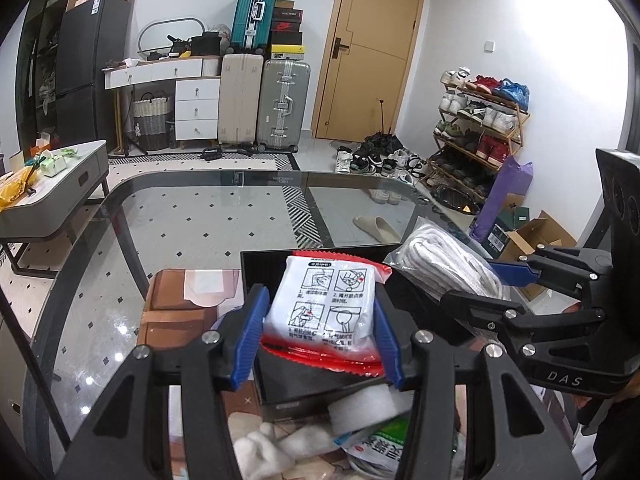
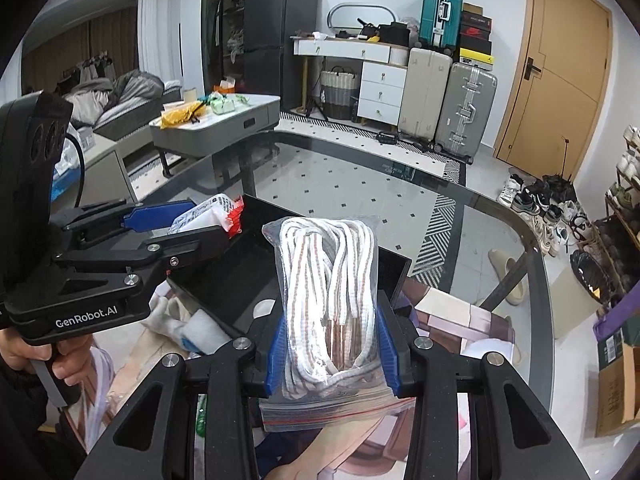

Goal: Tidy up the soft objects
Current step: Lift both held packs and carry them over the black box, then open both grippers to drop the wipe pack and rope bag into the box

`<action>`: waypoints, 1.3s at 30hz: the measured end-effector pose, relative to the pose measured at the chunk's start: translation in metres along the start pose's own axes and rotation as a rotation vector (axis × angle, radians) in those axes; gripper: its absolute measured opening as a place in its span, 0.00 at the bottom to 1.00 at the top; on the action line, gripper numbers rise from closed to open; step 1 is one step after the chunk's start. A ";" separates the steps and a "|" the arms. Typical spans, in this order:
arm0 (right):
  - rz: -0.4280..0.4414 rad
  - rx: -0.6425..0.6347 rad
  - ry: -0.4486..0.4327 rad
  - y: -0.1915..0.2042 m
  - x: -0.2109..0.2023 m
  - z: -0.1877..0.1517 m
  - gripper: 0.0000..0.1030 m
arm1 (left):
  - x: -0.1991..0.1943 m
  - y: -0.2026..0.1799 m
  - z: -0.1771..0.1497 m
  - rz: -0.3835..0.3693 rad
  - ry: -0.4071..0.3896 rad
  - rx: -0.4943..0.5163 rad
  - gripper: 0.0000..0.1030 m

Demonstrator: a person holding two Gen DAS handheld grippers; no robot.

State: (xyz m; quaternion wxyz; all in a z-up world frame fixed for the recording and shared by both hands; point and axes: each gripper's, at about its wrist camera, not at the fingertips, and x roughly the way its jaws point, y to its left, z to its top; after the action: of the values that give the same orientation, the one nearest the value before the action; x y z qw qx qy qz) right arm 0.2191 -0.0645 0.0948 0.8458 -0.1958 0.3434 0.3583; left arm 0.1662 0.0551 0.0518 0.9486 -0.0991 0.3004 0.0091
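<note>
Left tool (image 1: 320, 328) is clamped on white-and-red printed plastic packet (image 1: 324, 308); right tool (image 2: 332, 344) is clamped on clear zip bag of white laces (image 2: 328, 300). Both hang over black open box (image 2: 224, 280) on glass worktop (image 2: 360, 184). Risk: slick film slips from pads, or the tools collide w/ each other over the box.

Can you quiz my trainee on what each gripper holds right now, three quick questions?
1. True or false: the left gripper is shut on the red-edged white packet.
2. What does the right gripper hold: A) a sock, B) the zip bag of white laces, C) nothing?
3. Fill in: both items hang above the black ____.

Key: 1 true; 2 B; 3 tray.
</note>
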 end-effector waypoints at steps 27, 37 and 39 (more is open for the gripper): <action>0.053 -0.160 0.095 0.008 0.063 0.021 0.38 | 0.028 -0.002 -0.009 0.019 0.047 0.055 0.49; 0.090 -0.205 0.158 0.015 0.063 0.017 0.38 | 0.023 -0.005 -0.009 0.007 0.076 0.089 0.49; 0.100 -0.227 0.164 0.018 0.061 0.016 0.38 | 0.020 -0.004 -0.009 0.001 0.082 0.089 0.49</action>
State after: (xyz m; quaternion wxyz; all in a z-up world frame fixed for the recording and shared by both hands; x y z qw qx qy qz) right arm 0.2440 -0.0148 0.0597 0.7685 -0.3012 0.3780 0.4194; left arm 0.1779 0.0490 0.0332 0.9389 -0.0571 0.3393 -0.0077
